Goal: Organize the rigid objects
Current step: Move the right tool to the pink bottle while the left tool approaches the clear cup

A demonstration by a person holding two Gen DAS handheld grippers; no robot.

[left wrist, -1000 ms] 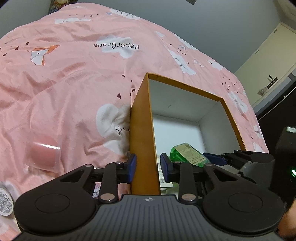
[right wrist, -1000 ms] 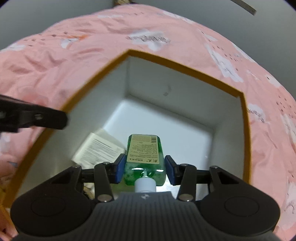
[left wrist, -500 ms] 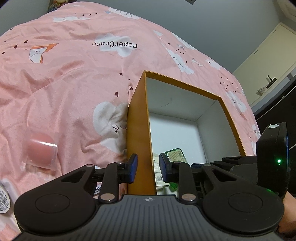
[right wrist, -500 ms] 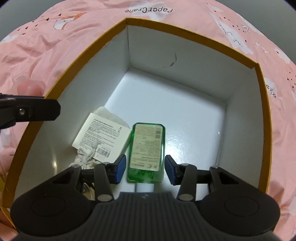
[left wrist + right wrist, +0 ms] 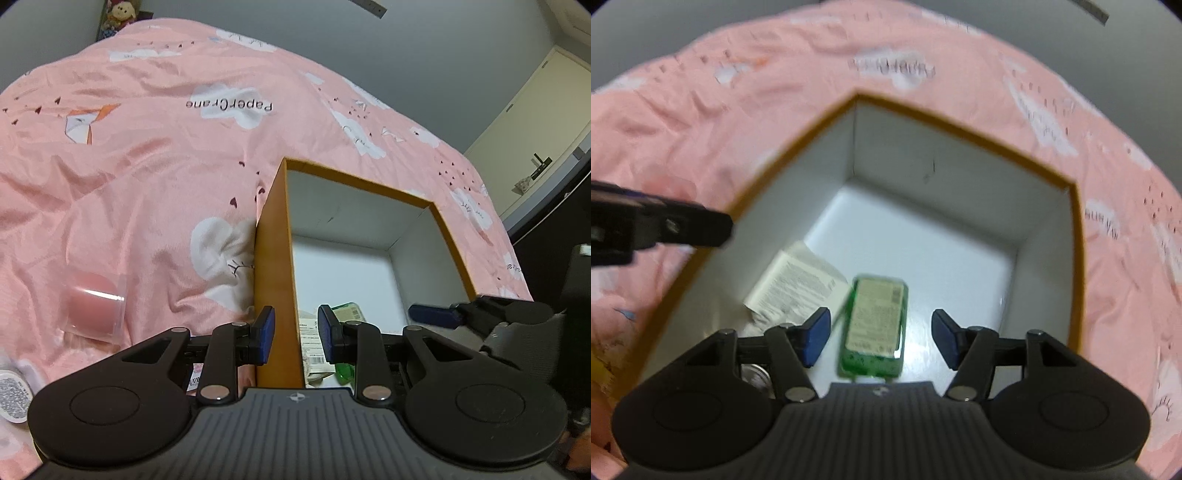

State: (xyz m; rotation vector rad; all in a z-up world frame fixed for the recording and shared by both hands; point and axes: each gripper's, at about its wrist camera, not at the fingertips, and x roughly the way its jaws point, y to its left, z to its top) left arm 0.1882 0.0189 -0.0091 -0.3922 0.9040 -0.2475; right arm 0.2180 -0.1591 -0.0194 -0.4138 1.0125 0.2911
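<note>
Left view: the left tool (image 5: 293, 334) straddles the box (image 5: 275, 280) wall, pads near it, grip uncertain. A cup (image 5: 94, 308) lies on the bed (image 5: 147, 166).

Right view: the right tool (image 5: 879, 338) hangs released above the bottle (image 5: 875, 328), which lies in the box beside a packet (image 5: 796, 288).

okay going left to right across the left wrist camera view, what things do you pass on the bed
White labelled round item at the left edge → clear cup with pink inside lying on the pink bedspread → orange wall of the box, between the left gripper fingers → right gripper reaching over the box.
</note>
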